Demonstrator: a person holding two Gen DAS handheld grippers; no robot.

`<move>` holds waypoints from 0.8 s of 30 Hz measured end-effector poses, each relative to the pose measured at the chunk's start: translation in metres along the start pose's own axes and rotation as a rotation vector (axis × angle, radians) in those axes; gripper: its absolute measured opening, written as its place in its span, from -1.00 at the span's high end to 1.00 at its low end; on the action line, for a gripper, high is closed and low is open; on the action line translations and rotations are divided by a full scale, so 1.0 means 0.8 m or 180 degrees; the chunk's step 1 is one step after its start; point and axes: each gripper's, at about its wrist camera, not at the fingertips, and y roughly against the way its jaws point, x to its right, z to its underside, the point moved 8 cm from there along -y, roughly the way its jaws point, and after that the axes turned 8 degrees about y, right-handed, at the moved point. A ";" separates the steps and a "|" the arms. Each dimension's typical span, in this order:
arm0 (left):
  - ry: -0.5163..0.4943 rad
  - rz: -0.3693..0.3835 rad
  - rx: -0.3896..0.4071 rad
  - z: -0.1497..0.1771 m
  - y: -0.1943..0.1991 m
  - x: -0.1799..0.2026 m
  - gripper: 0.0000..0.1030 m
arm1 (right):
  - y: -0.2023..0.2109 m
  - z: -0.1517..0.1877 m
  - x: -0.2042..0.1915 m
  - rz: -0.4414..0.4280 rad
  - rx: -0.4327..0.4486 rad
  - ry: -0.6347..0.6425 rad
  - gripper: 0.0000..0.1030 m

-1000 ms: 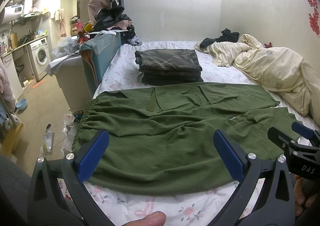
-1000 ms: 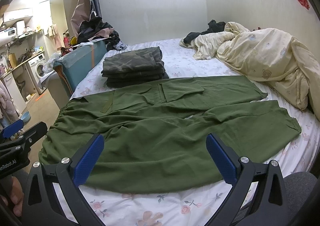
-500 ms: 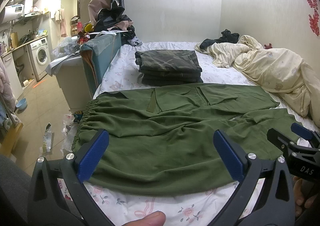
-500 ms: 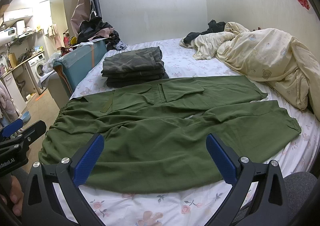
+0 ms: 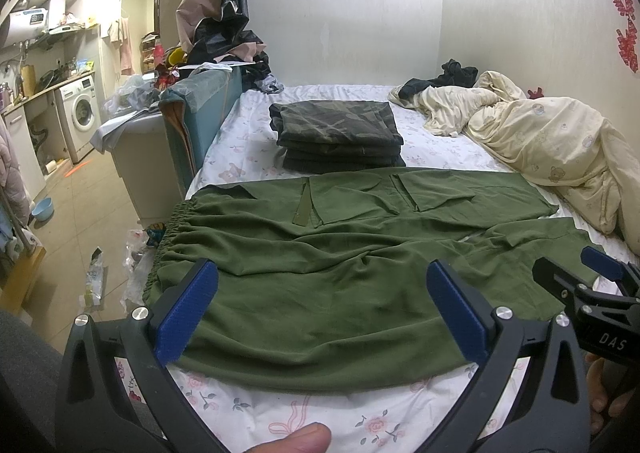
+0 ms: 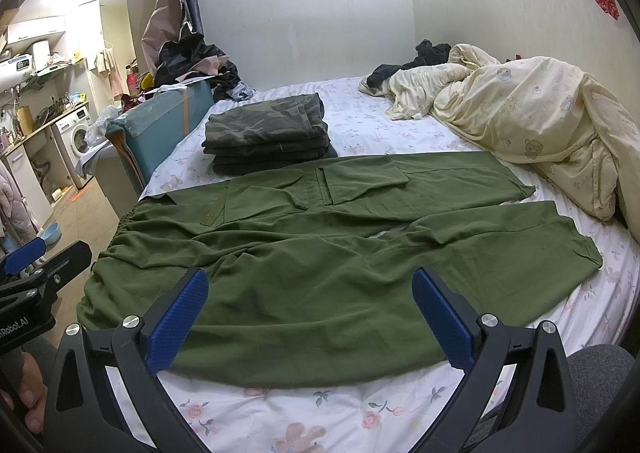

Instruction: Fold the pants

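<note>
Green pants [image 5: 340, 253] lie spread flat across the bed, waistband at the left edge, legs toward the right; they also show in the right wrist view [image 6: 340, 253]. My left gripper [image 5: 320, 305] is open and empty, held above the near edge of the pants toward the waist end. My right gripper [image 6: 310, 313] is open and empty, held above the near edge further right. Each gripper shows at the side of the other's view.
A stack of folded camouflage pants [image 5: 340, 133] lies behind the green pants. A crumpled cream quilt [image 5: 552, 145] fills the bed's right side. A teal box [image 5: 200, 121] and cluttered floor are to the left of the bed [image 5: 248, 405].
</note>
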 end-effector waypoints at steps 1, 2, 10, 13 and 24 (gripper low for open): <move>-0.0001 0.0001 0.0002 0.000 0.000 0.000 -0.99 | 0.000 0.000 0.000 0.0000 0.0000 0.0000 -1.00; 0.0003 -0.0001 0.0009 0.002 0.002 -0.003 -0.99 | 0.000 0.000 0.000 0.0003 0.0000 0.0001 -1.00; -0.0007 -0.0008 0.0015 0.003 0.003 -0.004 -0.99 | -0.001 0.001 0.000 0.0003 -0.0002 0.0000 -1.00; -0.0011 -0.0010 0.0006 0.003 0.000 -0.003 -0.99 | -0.002 0.001 0.001 0.0001 -0.0006 0.0001 -1.00; -0.0010 0.0009 0.0001 -0.001 0.005 -0.009 -0.99 | 0.001 -0.003 -0.003 0.0001 -0.0013 0.0010 -1.00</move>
